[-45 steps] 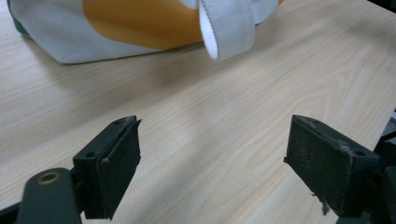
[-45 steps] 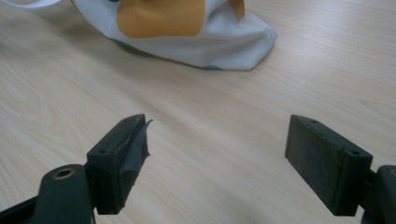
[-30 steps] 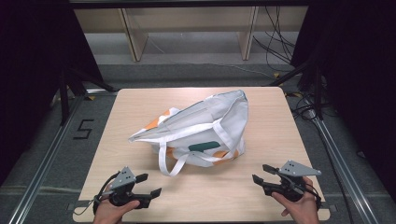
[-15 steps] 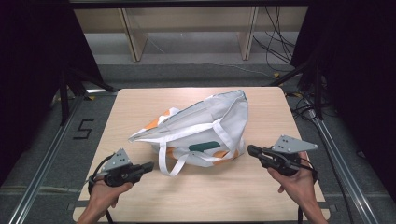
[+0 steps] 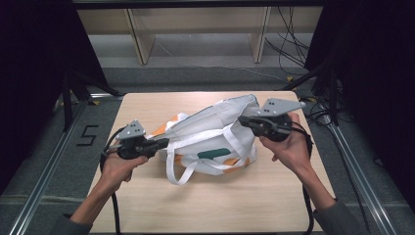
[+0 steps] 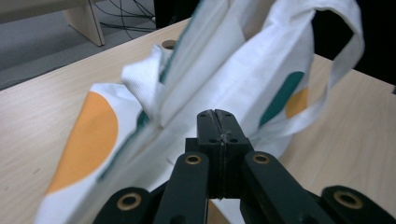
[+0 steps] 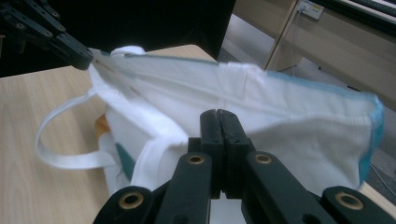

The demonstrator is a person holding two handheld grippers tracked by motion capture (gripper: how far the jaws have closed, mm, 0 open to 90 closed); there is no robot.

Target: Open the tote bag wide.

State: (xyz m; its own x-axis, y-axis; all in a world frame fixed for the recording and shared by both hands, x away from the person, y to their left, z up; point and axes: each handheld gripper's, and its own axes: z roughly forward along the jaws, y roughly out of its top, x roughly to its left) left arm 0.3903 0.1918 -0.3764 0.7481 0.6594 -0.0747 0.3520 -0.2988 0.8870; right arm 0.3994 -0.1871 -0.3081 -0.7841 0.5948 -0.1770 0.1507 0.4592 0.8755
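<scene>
A white tote bag [image 5: 208, 134] with orange and green patches lies in the middle of the wooden table [image 5: 220, 205], its upper rim pulled taut and raised. My left gripper [image 5: 165, 142] is shut on the rim's left end. My right gripper [image 5: 241, 120] is shut on the rim's right end. In the left gripper view the closed jaws [image 6: 216, 116] press into the bag's cloth [image 6: 233, 65]. The right gripper view has the shut jaws [image 7: 219, 116] at the hem [image 7: 289, 102], with the left gripper [image 7: 88, 60] pinching the far corner. A white strap loop [image 5: 177, 171] hangs toward the front.
Bare tabletop lies in front of the bag and along its sides. Metal rails [image 5: 46, 171] run beside the table on the floor, with a "5" mark [image 5: 87, 135] at the left. Wooden shelf legs [image 5: 139, 44] and cables [image 5: 288, 44] stand behind the table.
Both grippers came up from the table's front edge, where they stood open, to the bag and shut on its rim. The rim is now lifted and stretched between them.
</scene>
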